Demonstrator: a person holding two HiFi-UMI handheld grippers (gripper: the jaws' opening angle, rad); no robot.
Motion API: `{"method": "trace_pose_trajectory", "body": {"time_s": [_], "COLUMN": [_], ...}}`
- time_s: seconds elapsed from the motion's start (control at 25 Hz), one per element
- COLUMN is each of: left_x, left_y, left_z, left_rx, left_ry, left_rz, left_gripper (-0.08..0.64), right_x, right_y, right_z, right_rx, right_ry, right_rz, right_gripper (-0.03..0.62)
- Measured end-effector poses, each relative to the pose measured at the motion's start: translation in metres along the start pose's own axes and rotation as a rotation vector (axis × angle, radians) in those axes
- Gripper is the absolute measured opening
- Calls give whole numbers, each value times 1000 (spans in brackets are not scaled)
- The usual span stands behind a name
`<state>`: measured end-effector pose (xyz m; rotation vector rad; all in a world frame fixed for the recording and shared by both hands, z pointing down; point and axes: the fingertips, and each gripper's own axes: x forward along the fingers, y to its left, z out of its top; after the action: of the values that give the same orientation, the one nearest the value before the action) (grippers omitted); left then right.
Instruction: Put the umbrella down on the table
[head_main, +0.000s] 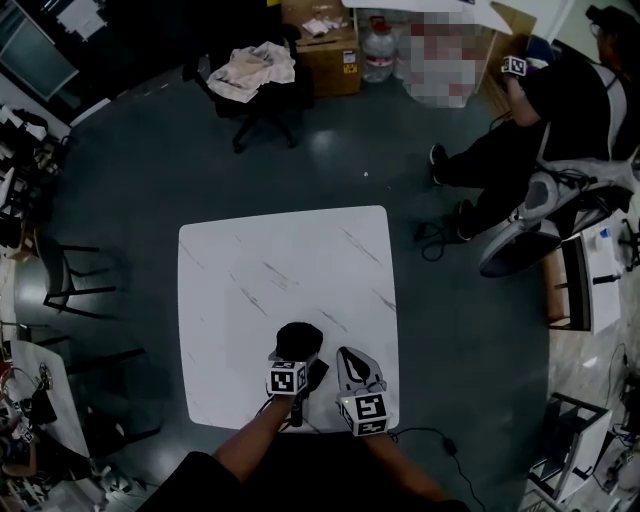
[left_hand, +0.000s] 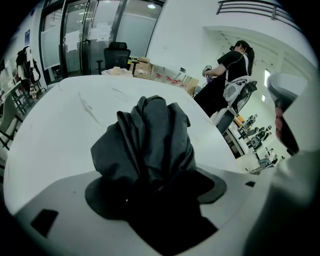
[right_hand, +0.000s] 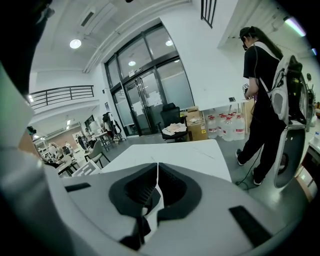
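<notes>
- Left tongs (left_hand: 155, 187), at 6 o'clock of the bench (head_main: 290, 260): clamped on the folded black umbrella (left_hand: 150, 137).
- Right tongs (right_hand: 157, 185), just beside at 5 o'clock: jaws pressed together, apparently empty.
- Progress: the umbrella is over the bench's near edge and not yet released; setting it down and letting go are left.

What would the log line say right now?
left gripper: shut on umbrella | right gripper: jaws together | umbrella: folded, over white table
</notes>
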<state>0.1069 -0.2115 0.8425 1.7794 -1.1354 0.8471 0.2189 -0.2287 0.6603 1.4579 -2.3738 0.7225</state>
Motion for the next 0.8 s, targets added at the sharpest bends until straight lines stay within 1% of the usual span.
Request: {"method": "trace_pose_trajectory", "body": {"time_s": [0.28,0.52,0.6,0.68,0.8], "left_x": [-8,-28,-41,-59,-86], "left_y": [-1,-9,-10,-12,-16], "left_z": [1,6,6,5,9], "left_rx": [18,-20,-20,-7,39], "left_ry": [-7,-49,-65,-93,-158], "left_rz": [-48,-110,-129,-142,-159], "left_gripper": [362,365,365,365,364], "right_x": [-1,-7,-9,-14,-22], "right_y": [20,35,44,55,69], "right_z": [3,3,6,9,14], "right_rx": [15,8,10,7,-4], "right_ry": [-11,-16,-24,-31,-45], "right_rz": [-8,-24,-29,-33,-44], "right_gripper": [18,18,18,18,18]}}
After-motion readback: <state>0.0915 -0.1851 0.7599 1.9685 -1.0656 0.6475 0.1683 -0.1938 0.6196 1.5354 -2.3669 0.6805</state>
